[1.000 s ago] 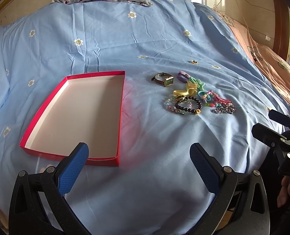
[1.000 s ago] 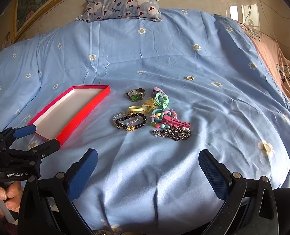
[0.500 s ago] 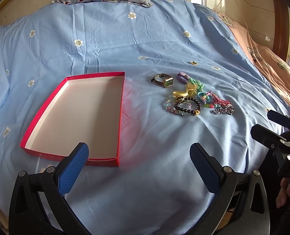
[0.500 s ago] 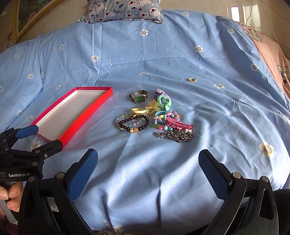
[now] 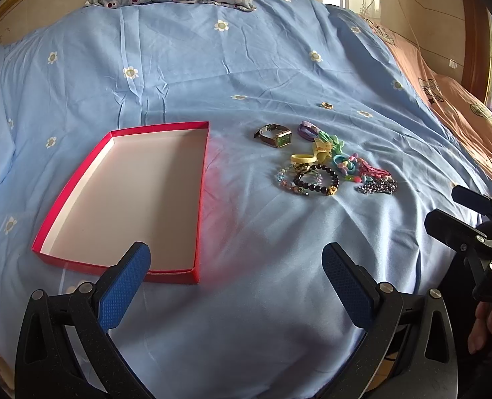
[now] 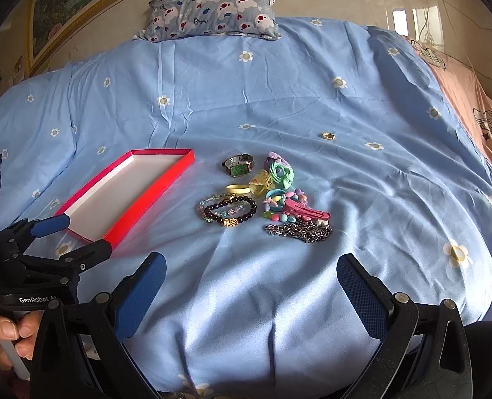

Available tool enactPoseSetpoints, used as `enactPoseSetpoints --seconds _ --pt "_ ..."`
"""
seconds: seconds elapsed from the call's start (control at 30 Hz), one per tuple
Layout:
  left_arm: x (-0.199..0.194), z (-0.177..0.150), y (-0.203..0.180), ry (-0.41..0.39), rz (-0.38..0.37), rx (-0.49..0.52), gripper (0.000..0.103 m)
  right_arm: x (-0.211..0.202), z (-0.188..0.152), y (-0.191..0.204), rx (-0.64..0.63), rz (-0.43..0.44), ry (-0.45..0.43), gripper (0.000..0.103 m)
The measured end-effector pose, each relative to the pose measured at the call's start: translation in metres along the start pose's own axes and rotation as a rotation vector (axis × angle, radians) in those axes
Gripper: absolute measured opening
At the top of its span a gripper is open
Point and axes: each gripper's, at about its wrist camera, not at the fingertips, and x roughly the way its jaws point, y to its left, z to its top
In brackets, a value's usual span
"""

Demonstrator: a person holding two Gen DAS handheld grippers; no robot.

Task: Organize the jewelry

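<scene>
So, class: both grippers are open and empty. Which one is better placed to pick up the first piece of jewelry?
Probably the right gripper: the jewelry pile lies straight ahead of it, while the left gripper faces the shallow red box.

Daisy-print blue bedsheet [image 6: 279, 106], patterned pillow [image 6: 212, 10] against beige wall, framed painting [image 6: 66, 10] alongside.

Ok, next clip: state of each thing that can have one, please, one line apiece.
Red box: open, empty, flat on the bedsheet.
Wristwatch: on the sheet, strap looped shut.
Pink hair clip: closed, on top of the pile.
Dark bead bracelet: lying flat, outside the box.
Left gripper: open, empty.
Right gripper: open, empty.
</scene>
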Motion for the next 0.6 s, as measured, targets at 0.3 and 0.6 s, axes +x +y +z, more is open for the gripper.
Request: enactPoseSetpoints --seconds 0.3,0.6 --pt "0.0006 0.0010 -0.0032 0.003 -0.004 0.003 0.103 0.0010 0.0018 0.0006 0.002 0.013 0.000 0.103" --pt "0.0077 0.0045 -0.0060 0.021 -0.013 0.004 0.103 0.0062 0.0030 -0.0006 0.002 0.027 0.010 0.103"
